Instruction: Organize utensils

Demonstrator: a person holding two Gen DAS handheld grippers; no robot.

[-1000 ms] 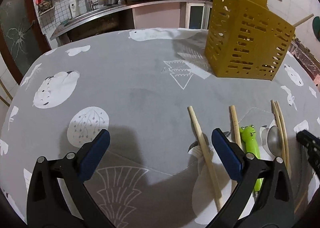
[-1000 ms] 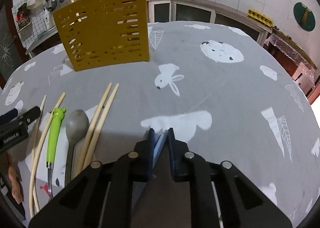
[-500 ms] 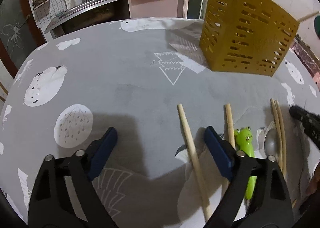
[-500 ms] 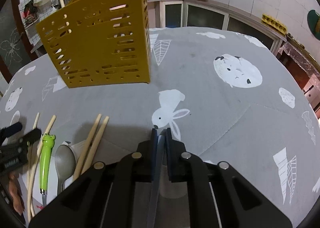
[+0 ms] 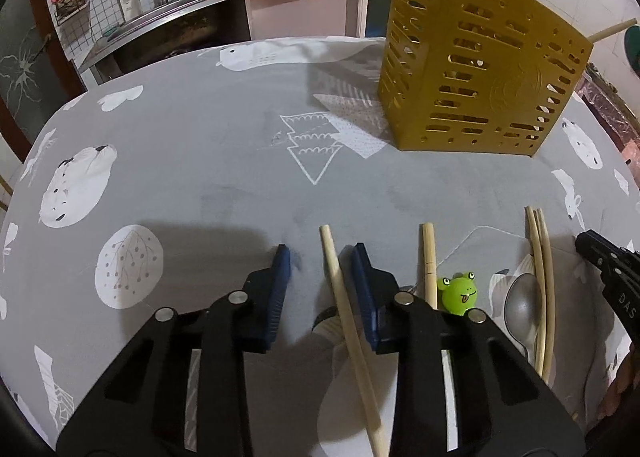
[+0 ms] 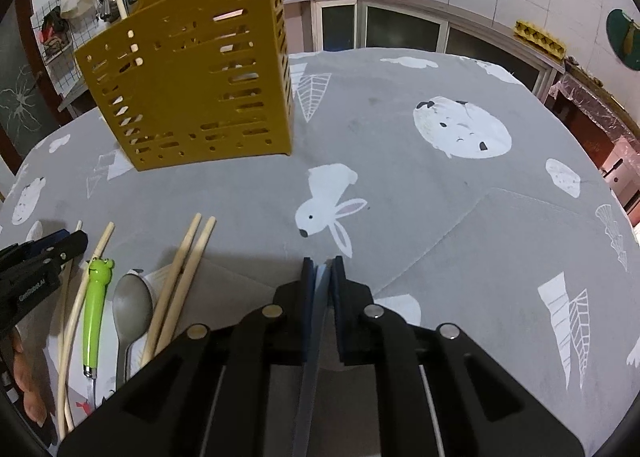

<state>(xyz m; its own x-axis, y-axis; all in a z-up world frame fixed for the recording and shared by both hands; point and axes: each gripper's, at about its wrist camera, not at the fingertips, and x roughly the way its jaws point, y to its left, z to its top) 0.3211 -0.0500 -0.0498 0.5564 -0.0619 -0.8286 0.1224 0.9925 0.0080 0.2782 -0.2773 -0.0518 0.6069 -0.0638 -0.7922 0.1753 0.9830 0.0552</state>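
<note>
Chopstick (image 5: 344, 305) lies on the desk (image 5: 200, 161), well short of the yellow holder (image 5: 472, 73), between the left tongs (image 5: 320, 257), which have just been closing but are not yet pinching. Right tongs (image 6: 320, 263) are closed, empty. Off-centre closure could roll it away.

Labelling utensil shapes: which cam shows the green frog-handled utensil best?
Right wrist view: the green frog-handled utensil lies in full length on the tablecloth, metal end included. In the left wrist view only its frog head shows; the left gripper hides the rest.
</note>
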